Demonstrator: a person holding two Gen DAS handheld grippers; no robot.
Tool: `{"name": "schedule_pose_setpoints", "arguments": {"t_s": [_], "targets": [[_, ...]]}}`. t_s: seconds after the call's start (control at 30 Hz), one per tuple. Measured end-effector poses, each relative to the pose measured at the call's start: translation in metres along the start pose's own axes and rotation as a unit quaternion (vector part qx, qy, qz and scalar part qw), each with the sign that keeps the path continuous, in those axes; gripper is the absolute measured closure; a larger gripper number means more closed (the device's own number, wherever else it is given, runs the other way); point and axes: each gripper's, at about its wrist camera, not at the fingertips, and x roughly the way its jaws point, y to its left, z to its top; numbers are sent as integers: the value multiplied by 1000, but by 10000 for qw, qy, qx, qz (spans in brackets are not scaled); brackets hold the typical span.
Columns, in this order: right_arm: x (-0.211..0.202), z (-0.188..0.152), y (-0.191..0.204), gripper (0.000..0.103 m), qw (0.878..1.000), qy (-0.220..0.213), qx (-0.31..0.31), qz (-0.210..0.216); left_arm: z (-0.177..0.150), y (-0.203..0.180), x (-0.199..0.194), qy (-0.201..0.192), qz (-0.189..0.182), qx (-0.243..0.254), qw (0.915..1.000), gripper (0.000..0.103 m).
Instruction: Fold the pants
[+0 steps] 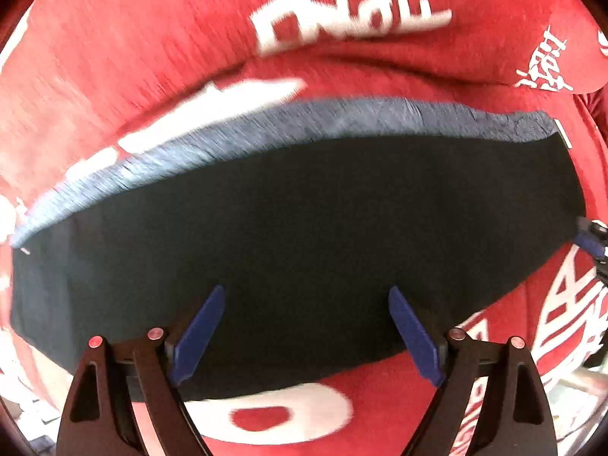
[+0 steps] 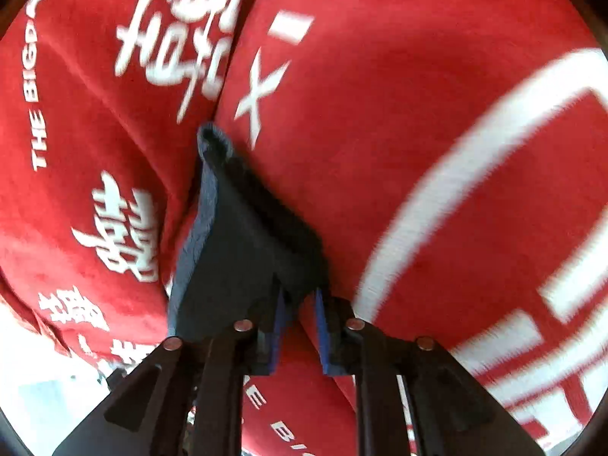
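Dark navy pants (image 1: 304,209) lie folded in a long strip on a red cloth, with a lighter blue layer (image 1: 266,125) showing along the far edge. My left gripper (image 1: 306,290) points straight down over the near edge of the strip, open, with only flat fabric below the gap. My right gripper (image 2: 300,294) is at one end of the pants (image 2: 243,243). Its jaws stand narrow and a corner of the dark fabric is pinched between the fingertips, pulled up in a tent shape. In the left wrist view the right gripper (image 1: 592,241) shows at the strip's right end.
The red cloth (image 1: 152,38) with large white lettering covers a soft, humped surface under the pants. A deep crease (image 2: 224,87) runs away from the pants' far end. A pale floor shows at the lower left edge (image 2: 45,380).
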Motion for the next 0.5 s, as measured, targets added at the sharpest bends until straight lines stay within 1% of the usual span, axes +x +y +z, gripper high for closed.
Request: {"name": "schedule_pose_setpoints", "arguments": {"t_s": [0.03,0.07,0.1,0.17,0.2,0.23,0.27,0.3,0.37,0.4,0.43,0.47,0.5], "targets": [[-13,-5,8,80,9992,-179,-231,-259,3,4,-4,-92,77,12,9999,14],[-24,-10,19,80,9971,-353,-513,-429,8,13,-9,-236,234,-30,9994,14],[-30,-16,33,80,9945,-454,-838,-439,12,22,-10,-310,351,-120,9988,14],[-31,-21,59,80,9867,-448,-1499,-448,22,37,-4,-292,509,-365,9976,14],[-22,-22,77,74,9800,-314,-1906,-473,30,47,2,-230,597,-596,9962,14],[-8,-21,94,63,9729,-168,-2242,-540,38,57,8,-223,634,-832,9943,14],[2,-20,102,59,9691,-90,-2390,-605,44,63,12,-239,684,-939,9929,14],[22,-16,115,58,9636,26,-2578,-709,47,66,19,-257,803,-1039,9910,14],[52,-7,126,58,9569,184,-2760,-887,54,77,32,-284,1013,-1070,9887,14],[68,-2,127,58,9542,266,-2769,-1103,62,83,39,-365,1045,-1073,9880,14],[81,5,125,59,9543,355,-2702,-1228,67,83,46,-418,1047,-1096,9876,10],[85,8,121,59,9564,365,-2635,-1209,73,88,48,-448,1096,-1132,9865,10],[84,13,120,59,9604,284,-2530,-1135,81,97,51,-391,1274,-1191,9839,10]]}}
